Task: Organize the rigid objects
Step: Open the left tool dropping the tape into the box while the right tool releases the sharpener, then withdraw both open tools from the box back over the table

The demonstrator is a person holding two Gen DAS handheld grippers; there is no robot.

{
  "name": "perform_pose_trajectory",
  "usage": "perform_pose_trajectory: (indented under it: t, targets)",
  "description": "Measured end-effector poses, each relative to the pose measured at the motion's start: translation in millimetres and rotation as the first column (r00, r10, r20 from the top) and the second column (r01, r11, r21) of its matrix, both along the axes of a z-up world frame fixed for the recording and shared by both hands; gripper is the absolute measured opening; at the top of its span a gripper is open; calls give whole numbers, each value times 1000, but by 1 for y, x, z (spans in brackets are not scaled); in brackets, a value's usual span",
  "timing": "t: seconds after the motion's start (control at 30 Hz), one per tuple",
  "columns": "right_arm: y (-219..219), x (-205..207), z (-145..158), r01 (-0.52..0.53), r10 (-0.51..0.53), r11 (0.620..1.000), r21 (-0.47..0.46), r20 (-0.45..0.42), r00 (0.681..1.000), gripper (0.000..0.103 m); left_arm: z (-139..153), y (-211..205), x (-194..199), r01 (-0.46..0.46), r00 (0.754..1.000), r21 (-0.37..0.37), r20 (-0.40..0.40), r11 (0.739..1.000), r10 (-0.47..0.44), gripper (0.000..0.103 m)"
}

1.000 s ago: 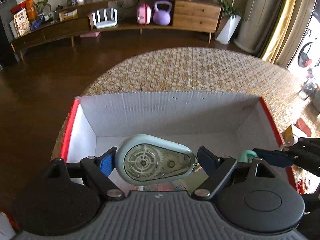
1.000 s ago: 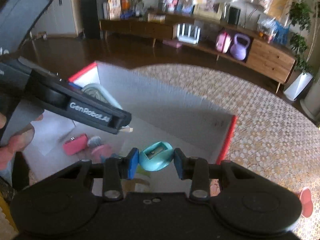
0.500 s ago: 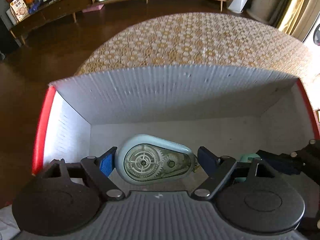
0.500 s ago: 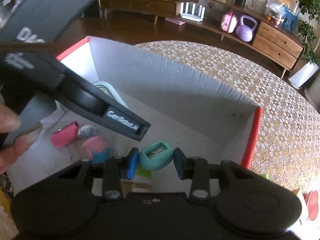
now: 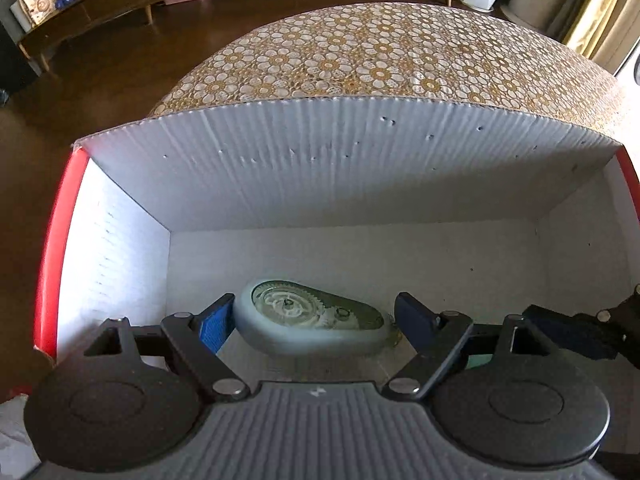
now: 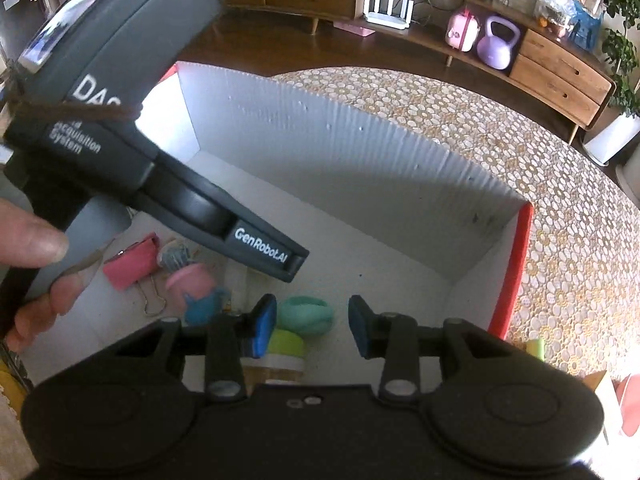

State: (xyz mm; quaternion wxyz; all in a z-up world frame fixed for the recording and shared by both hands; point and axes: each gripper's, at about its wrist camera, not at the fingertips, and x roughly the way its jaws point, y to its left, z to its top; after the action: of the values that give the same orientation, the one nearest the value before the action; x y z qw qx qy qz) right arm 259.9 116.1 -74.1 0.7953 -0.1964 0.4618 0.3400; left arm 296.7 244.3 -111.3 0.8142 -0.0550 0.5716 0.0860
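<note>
My left gripper (image 5: 314,316) reaches down into the white cardboard box (image 5: 340,168) with red ends. It is shut lengthwise on a pale blue correction tape dispenser (image 5: 312,328), which hangs tilted just above the box floor. My right gripper (image 6: 312,326) is also inside the box and its jaws are opening. A teal pencil sharpener (image 6: 306,314) lies between them on the pile below, near the left pad and clear of the right one. The left tool's grey body (image 6: 160,184) crosses the right wrist view, with a hand (image 6: 32,240) on it.
On the box floor lie a pink binder clip (image 6: 132,260), a pink and blue small item (image 6: 192,284) and a lime green piece (image 6: 286,342). The box stands on a table with a floral cloth (image 6: 560,240). A wooden sideboard (image 6: 560,68) runs along the far wall.
Both grippers tipped down deeper into the box. The sharpener slipped out of the right pads and sank onto the pile. The dispenser turned over between the left pads.
</note>
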Motion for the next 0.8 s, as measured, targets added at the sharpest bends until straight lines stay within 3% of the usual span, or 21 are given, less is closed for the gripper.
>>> perform_pose_trajectory:
  t: [0.2, 0.43, 0.8]
  targets:
    - [-4, -8, 9, 4, -5, 1000, 27, 19, 1000, 48, 16, -3, -7, 6, 999, -8, 47, 1000, -6, 85]
    - [-21, -17, 24, 34, -36, 997, 70, 22, 999, 49, 38, -11, -21, 20, 995, 3, 102, 1000, -20, 85]
    - [-65, -36, 67, 72, -79, 975, 209, 27, 997, 63, 81, -33, -61, 41, 976, 10, 213, 999, -43, 85]
